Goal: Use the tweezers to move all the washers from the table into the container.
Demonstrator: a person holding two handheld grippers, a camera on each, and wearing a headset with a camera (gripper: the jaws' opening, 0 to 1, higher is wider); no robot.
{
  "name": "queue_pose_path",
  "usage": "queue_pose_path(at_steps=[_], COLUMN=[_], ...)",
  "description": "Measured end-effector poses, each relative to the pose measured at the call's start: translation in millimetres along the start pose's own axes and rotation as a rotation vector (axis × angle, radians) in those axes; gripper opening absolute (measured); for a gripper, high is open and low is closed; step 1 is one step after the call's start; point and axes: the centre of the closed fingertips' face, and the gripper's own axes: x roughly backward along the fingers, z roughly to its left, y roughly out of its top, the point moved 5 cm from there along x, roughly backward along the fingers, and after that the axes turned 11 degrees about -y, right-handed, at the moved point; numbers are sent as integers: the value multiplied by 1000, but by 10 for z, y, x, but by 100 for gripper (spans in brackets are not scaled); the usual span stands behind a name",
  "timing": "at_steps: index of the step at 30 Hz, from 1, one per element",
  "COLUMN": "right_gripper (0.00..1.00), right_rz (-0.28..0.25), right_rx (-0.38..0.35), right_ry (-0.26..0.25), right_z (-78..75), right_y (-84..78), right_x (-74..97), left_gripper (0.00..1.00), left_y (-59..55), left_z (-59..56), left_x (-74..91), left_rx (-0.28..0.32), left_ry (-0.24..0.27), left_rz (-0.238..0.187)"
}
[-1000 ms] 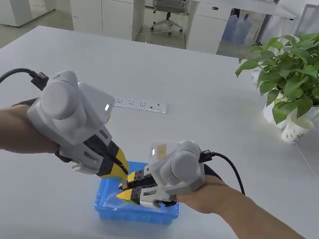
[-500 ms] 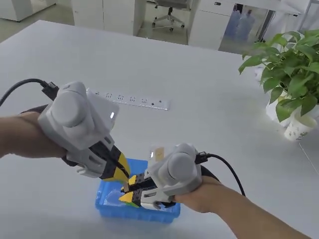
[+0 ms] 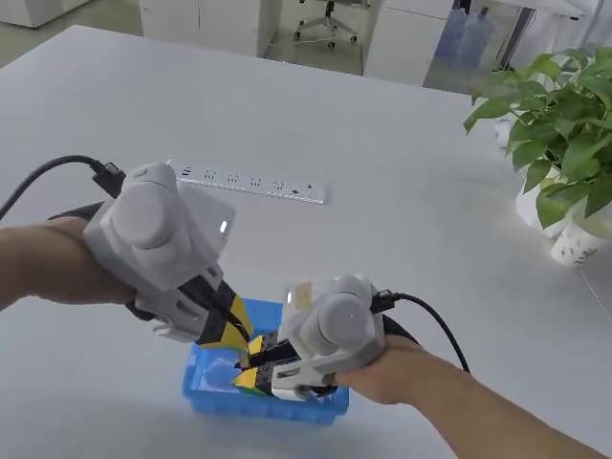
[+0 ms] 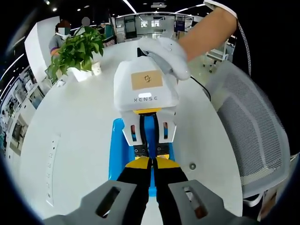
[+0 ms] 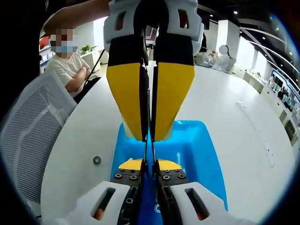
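Note:
Over the blue container, my left gripper and right gripper meet tip to tip. In the right gripper view, the thin dark tweezers run from the left gripper's yellow jaws down into my right gripper. Both pairs of jaws are shut on them, above the container. One small washer lies on the white table beside the container. The left gripper view shows my left gripper facing the right gripper's white body, with the same washer to the right of the container.
A white power strip lies on the table beyond the grippers. A potted plant stands at the far right. A mesh chair sits by the table's near edge, and a person sits behind it.
The head camera has tilted, shifting the scene. My left gripper has come down a little toward the right gripper, so the jaw tips are closer together over the container.

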Motion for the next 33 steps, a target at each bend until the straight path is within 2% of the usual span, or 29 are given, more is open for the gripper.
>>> queue_pose_path(at_steps=[24,33], right_gripper=[11,11], right_rz=[4,-8], right_rx=[6,15], right_ry=[-6,-26], right_z=[-2,-25], right_y=[-7,44], right_x=[15,66], left_gripper=[6,6], left_y=[14,44], left_z=[6,-2], left_x=[-31,26], left_rx=[-6,-13], left_ry=[-10,0], left_rz=[2,5])
